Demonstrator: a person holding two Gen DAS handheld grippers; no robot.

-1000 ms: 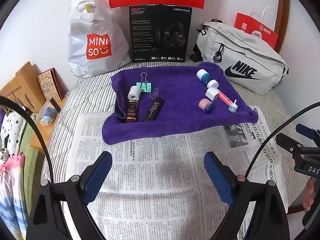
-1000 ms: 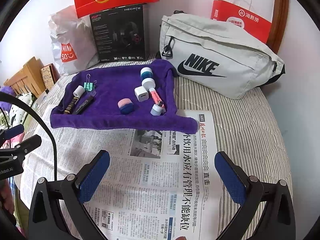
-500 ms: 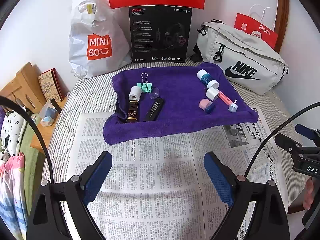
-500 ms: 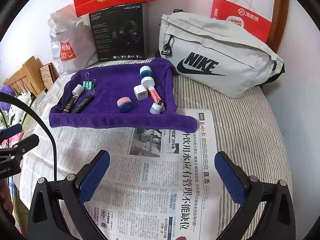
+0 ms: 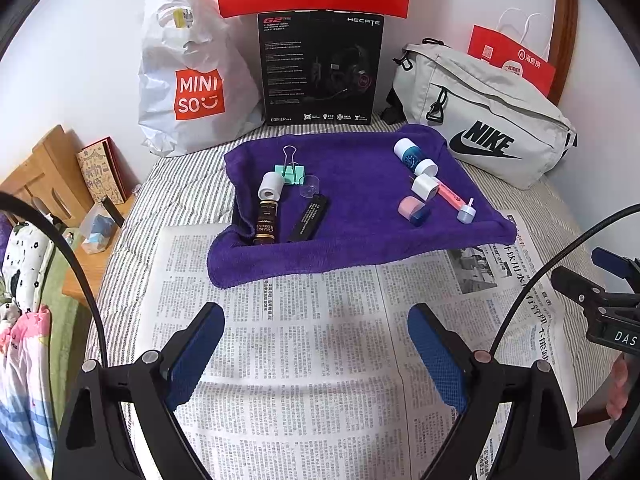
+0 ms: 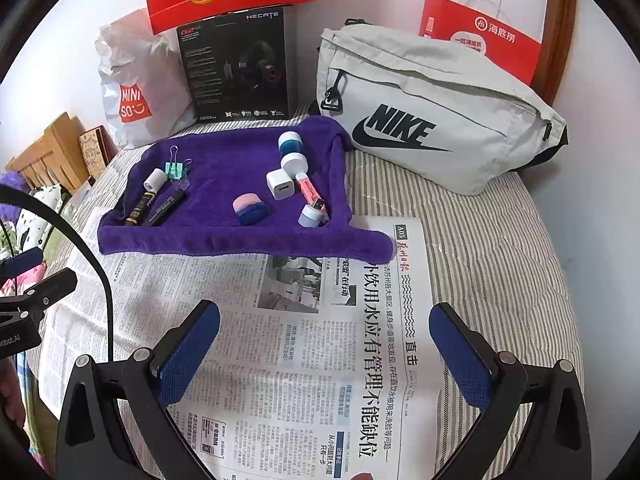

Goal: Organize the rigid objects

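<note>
A purple towel (image 5: 360,240) (image 6: 224,240) lies on the bed and holds small items. On its left are a green binder clip (image 5: 290,170), a white-capped brown bottle (image 5: 267,216) and a black stick (image 5: 309,218). On its right are a blue bottle with white caps (image 5: 412,157), a white charger cube (image 6: 280,185), a pink and blue eraser (image 6: 249,209), a pink tube (image 6: 309,192) and a small pale-blue cap (image 6: 310,216). My left gripper (image 5: 316,354) is open and empty over the newspaper, short of the towel. My right gripper (image 6: 325,354) is open and empty too.
A newspaper (image 5: 304,360) covers the striped bed in front of the towel. Behind stand a white Miniso bag (image 5: 188,76), a black headset box (image 5: 320,68), a grey Nike bag (image 6: 432,108) and a red paper bag (image 6: 488,40). A wooden nightstand (image 5: 44,168) is at left.
Both grippers have drifted slightly; the towel sits a little lower in the left view and a little higher in the right view. Both stay open. No item has moved.
</note>
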